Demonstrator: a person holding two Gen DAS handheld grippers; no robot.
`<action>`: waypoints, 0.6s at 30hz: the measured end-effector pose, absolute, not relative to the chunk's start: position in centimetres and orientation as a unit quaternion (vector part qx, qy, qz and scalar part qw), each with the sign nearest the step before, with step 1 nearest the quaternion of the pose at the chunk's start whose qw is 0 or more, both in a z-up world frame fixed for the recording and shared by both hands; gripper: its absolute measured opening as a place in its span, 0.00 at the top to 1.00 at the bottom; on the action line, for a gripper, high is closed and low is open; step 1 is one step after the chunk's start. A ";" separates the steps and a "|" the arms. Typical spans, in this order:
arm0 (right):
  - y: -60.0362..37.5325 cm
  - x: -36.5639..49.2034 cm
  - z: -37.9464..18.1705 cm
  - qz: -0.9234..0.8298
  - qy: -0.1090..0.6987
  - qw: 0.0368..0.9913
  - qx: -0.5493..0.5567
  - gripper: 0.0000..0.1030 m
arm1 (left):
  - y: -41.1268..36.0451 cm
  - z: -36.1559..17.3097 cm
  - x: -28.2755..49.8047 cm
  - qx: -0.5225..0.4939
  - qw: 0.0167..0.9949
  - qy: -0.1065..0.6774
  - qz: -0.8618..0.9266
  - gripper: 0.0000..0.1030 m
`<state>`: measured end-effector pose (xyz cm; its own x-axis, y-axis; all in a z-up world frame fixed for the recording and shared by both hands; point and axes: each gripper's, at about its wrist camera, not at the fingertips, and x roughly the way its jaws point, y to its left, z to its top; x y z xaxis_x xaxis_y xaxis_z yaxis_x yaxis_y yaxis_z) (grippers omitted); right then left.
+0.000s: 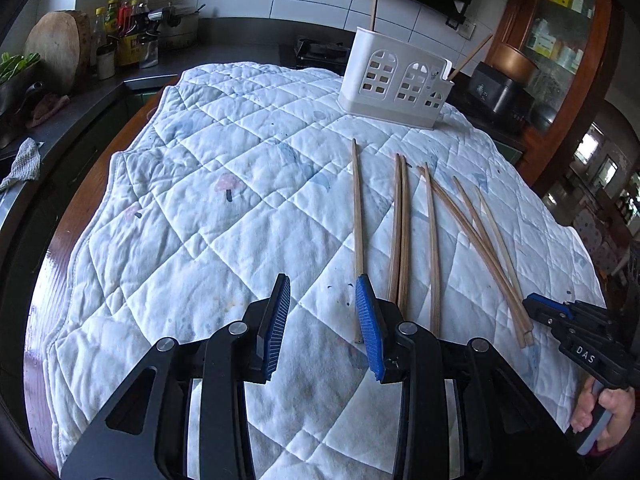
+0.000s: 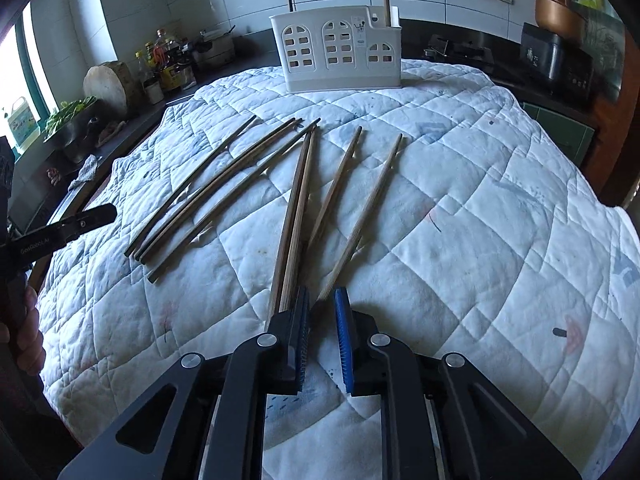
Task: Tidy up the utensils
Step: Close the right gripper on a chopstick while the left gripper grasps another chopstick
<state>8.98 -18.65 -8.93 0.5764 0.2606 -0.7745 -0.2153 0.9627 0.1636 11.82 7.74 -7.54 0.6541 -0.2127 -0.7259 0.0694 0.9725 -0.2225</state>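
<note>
- Your right claw (image 2: 322,312) is nearly pressed together, its jaws just drawn in around the near end of one chopstick (image 2: 360,216); whether the pads already bite it, you cannot tell.
- Your left claw (image 1: 324,304) stands partly spread with nothing between the pads, and the leftmost chopstick (image 1: 357,216) lies just beside its right finger (image 1: 370,328).
- Beyond both claws, the loose chopsticks (image 2: 224,184) fan out flat on the quilted cloth (image 2: 460,208) covering the desk, near ends toward you, likely for easy pinching.
- Farthest off, the white utensil holder (image 2: 340,50) stands upright at the cloth's far edge with a few sticks already in it, well apart from both claws.
</note>
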 end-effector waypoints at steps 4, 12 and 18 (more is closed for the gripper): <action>-18.5 9.2 -9.2 0.125 0.442 0.887 0.044 0.87 | 7.5 -8.1 12.1 -0.100 0.899 0.417 -0.090 0.69; -18.3 9.7 -9.5 0.102 0.439 0.891 0.050 0.88 | 6.2 -8.9 13.9 -0.092 0.893 0.429 -0.101 0.69; -18.3 9.5 -9.4 0.086 0.432 0.897 0.031 0.90 | 5.2 -9.6 15.8 -0.083 0.887 0.441 -0.107 0.81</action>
